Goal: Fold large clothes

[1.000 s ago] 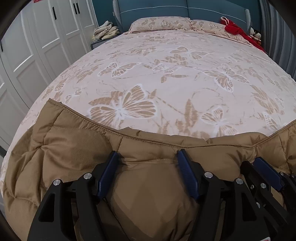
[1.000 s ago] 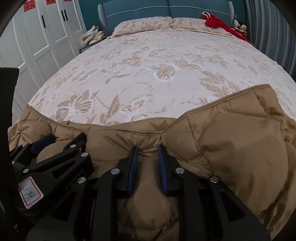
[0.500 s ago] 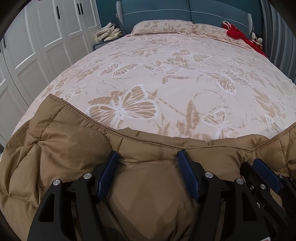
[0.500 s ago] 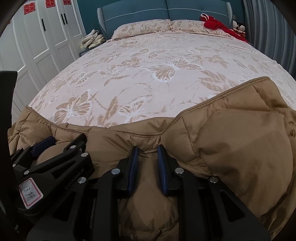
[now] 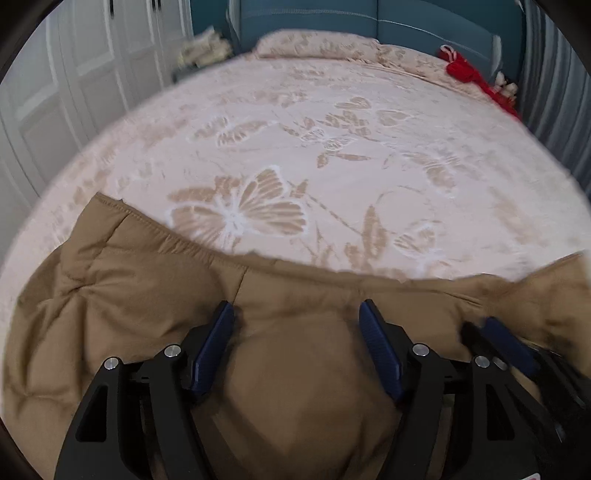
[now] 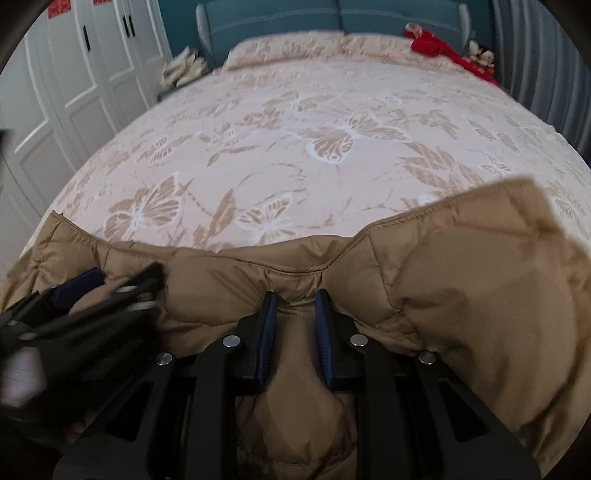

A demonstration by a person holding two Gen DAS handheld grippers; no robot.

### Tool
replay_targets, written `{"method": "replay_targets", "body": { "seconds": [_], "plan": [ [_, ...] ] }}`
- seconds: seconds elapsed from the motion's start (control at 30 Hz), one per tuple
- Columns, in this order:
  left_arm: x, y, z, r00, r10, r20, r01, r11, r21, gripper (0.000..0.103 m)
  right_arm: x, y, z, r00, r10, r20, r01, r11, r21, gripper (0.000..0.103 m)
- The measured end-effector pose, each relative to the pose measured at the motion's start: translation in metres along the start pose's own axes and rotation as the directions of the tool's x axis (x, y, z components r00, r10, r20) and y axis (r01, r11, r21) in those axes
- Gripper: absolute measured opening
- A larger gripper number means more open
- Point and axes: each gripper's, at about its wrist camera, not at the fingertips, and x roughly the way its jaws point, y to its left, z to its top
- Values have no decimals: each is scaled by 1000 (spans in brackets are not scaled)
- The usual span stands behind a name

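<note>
- At the far left stands a white wardrobe (image 6: 74, 74), with a small pile of pale cloth (image 6: 184, 68) beside the teal headboard (image 6: 332, 18)
- A tan quilted coat (image 5: 147, 280) lies across the near end of the bed (image 5: 332, 147), its stitched hem facing the pillows and its bulk spilling toward the onlooker
- The left gripper (image 5: 297, 317) has its blue jaws spread wide, with a puffy mound of coat swelling up between them; the pads touch the fabric but do not pinch it
- Just to its right, the right gripper (image 6: 295, 301) has its jaws drawn close together, clamped on a gathered pleat just below the hem
- At the far right, a red garment (image 6: 436, 44) sits by the pillows, well apart from the work
- Judgement: the step is carrying the hem up the bed to flatten or fold the coat. To do it well, the left jaws should first close on the hem, then both hands should move level and together, keeping the edge taut so the padding does not bunch
</note>
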Motion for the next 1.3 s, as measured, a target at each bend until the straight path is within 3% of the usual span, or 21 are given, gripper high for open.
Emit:
{"method": "replay_targets", "body": {
  "seconds": [0.03, 0.1, 0.17, 0.23, 0.3, 0.4, 0.6, 0.8, 0.97, 1.07, 1.2, 1.3],
  "plan": [
    [-23, 22, -1, 999, -46, -9, 45, 997, -67, 69, -11, 1, 4, 999, -11, -34, 11, 1000, 3, 21],
    [-62, 60, -11, 993, -120, 10, 120, 980, -159, 71, -49, 1, 0, 999, 39, -6, -39, 999, 36, 24],
    [-106, 106, -33, 990, -132, 55, 141, 958, -250, 80, -92, 4, -18, 995, 96, 22, -97, 994, 44, 24],
    [-133, 142, -56, 994, -97, 58, 110, 946, -304, 80, -122, 9, -42, 993, 110, 33, -111, 993, 38, 26],
    [-146, 175, -82, 999, -44, -4, 40, 937, -346, 80, -143, 18, -69, 992, 122, 17, -122, 992, 16, 24],
    [-152, 204, -117, 997, -69, -46, 44, 912, -408, 80, -159, 28, -102, 988, 153, -4, -153, 988, 19, 22],
    [-130, 211, -159, 975, -206, -84, 130, 833, -538, 80, -158, 50, -142, 985, 159, -65, -159, 987, 8, 15],
    [-109, 198, -158, 966, -251, -59, 176, 808, -563, 80, -135, 48, -152, 982, 150, -115, -149, 989, 24, 14],
    [-99, 192, -151, 965, -257, -48, 187, 807, -560, 85, -117, 47, -159, 979, 153, -134, -151, 988, 27, 13],
    [-102, 178, -140, 963, -265, -51, 199, 825, -529, 69, -112, 48, -160, 981, 142, -134, -141, 990, 18, 13],
    [-129, 157, -123, 973, -230, -20, 202, 887, -416, 31, -105, 42, -159, 976, 170, -138, -164, 985, 59, 13],
    [-164, 135, -104, 959, -279, 51, 280, 899, -337, 20, -104, 41, -159, 975, 171, -140, -164, 985, 63, 12]
  ]
}}
